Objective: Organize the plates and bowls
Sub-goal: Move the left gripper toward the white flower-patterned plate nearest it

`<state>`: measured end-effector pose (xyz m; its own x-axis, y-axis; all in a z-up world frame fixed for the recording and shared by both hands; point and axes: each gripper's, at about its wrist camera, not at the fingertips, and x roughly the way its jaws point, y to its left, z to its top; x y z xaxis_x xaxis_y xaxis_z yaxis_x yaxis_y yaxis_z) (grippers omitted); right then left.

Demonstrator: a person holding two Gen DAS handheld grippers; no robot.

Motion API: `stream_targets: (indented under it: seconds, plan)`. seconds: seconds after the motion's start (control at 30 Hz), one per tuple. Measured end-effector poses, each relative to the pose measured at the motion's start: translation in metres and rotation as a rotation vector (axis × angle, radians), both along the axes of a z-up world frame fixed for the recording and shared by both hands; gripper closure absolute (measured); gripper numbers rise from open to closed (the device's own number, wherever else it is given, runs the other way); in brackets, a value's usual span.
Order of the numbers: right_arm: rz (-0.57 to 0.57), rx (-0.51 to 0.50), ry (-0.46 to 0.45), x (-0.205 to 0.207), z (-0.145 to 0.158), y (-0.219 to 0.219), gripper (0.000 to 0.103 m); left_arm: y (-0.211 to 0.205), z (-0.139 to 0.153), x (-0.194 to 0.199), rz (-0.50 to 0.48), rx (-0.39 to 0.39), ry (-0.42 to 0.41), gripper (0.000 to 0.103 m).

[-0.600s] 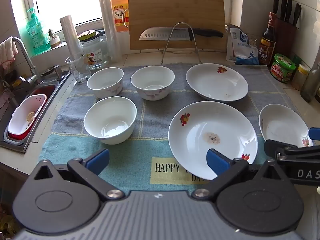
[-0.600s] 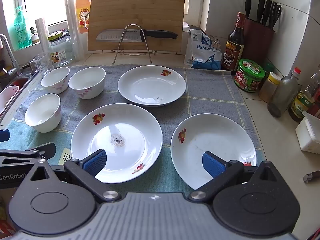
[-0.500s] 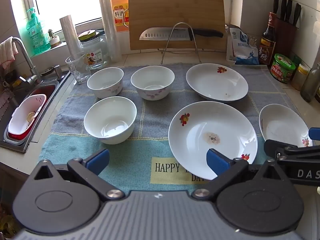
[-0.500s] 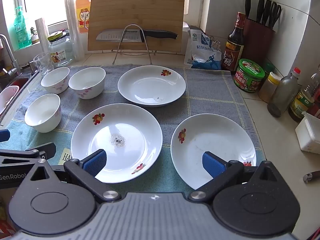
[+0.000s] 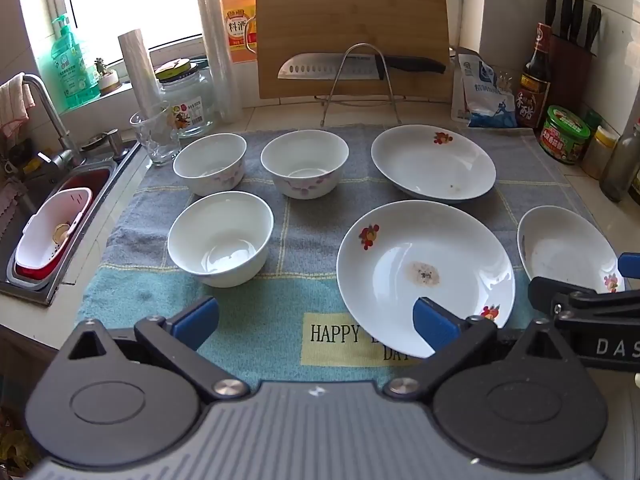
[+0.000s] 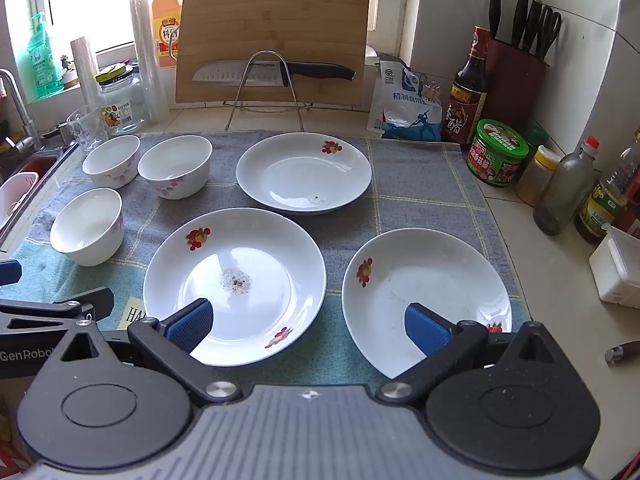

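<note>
Hovering | left claw (image 5: pixel 316 316) apart | right claw (image 6: pixel 308 322) apart | 3 plates, 3 bowls

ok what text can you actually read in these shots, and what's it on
"HAPPY" and "DAY", partly hidden: mat
"DAS", cut off: right tongs
"GenRobo", cut off: left tongs
"SUPOR": knife
"料酒": orange jug
Jar, bag, bottle and tub labels: too small or blurred.
</note>
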<state>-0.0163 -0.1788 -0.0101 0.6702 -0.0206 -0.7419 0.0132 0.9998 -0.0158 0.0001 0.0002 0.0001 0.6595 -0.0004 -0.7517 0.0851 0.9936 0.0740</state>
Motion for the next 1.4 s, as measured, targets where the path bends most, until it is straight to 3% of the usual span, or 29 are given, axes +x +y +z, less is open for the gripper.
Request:
stream_targets:
  seconds: [0.9,1.2,1.4]
  plan:
    - [-0.015,-0.005,-0.018,-0.003,0.000,0.003,0.000,0.003,-0.002,0.003,-0.030,-0.021,0.002,0.001]
    - [-0.055,-0.024,-0.048,-0.004,0.001,0.006,0.000,0.007,-0.003,0.016,-0.126,-0.041,-0.014,0.001]
    - [-0.070,-0.081,-0.092,-0.012,-0.004,0.002,0.000,0.008,0.002,0.023,-0.253,-0.058,-0.062,0.001]
